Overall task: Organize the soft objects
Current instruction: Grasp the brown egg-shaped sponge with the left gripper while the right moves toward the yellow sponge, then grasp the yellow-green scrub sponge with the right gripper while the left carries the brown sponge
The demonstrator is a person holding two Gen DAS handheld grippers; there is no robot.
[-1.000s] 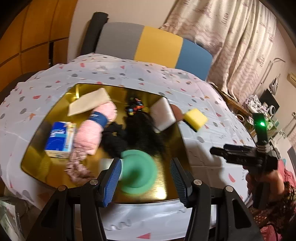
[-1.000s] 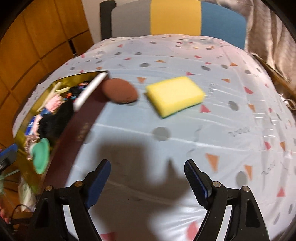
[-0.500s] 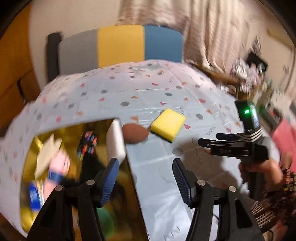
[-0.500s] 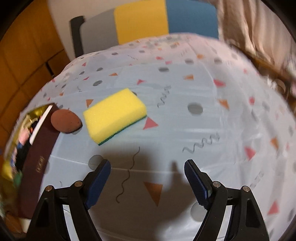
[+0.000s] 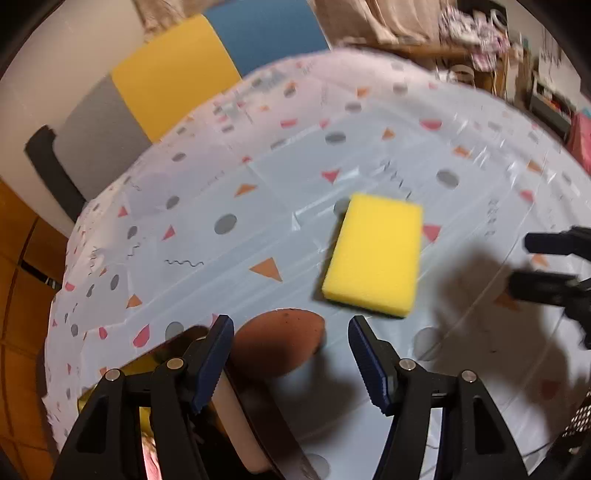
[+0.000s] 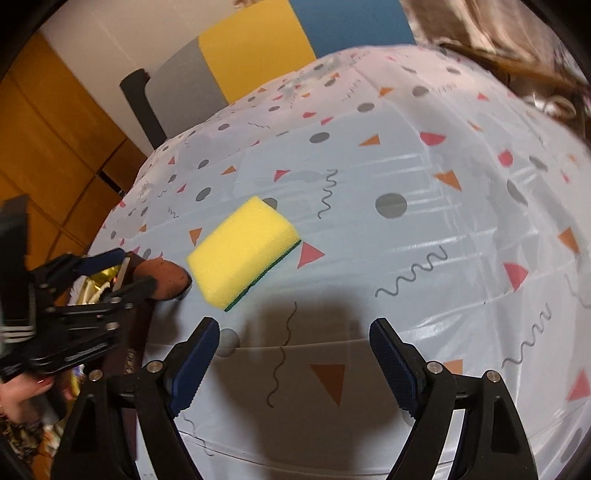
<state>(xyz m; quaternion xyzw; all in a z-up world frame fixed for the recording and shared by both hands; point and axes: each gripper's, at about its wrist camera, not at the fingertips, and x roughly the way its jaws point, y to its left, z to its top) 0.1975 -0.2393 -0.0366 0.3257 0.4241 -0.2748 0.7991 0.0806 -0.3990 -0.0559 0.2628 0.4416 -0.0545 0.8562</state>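
A yellow sponge (image 5: 375, 256) with a green underside lies on the patterned tablecloth (image 5: 258, 206); it also shows in the right wrist view (image 6: 243, 251). A brown oval soft pad (image 5: 277, 345) lies just left of it, beside the gold box's edge (image 5: 236, 402). My left gripper (image 5: 290, 365) is open, its fingers either side of the brown pad, just above it. My right gripper (image 6: 293, 365) is open and empty, hovering in front of the sponge. The left gripper shows at the left in the right wrist view (image 6: 110, 273).
The gold-lined box (image 6: 92, 280) with soft items sits at the table's left. A grey, yellow and blue chair back (image 5: 177, 88) stands behind the table. Wooden cabinets (image 6: 48, 147) are at the left, clutter (image 5: 480, 33) at the far right.
My left gripper has swung from over the gold box to the right, onto the brown pad by the sponge. My right gripper has moved closer to the sponge. Both stay open.
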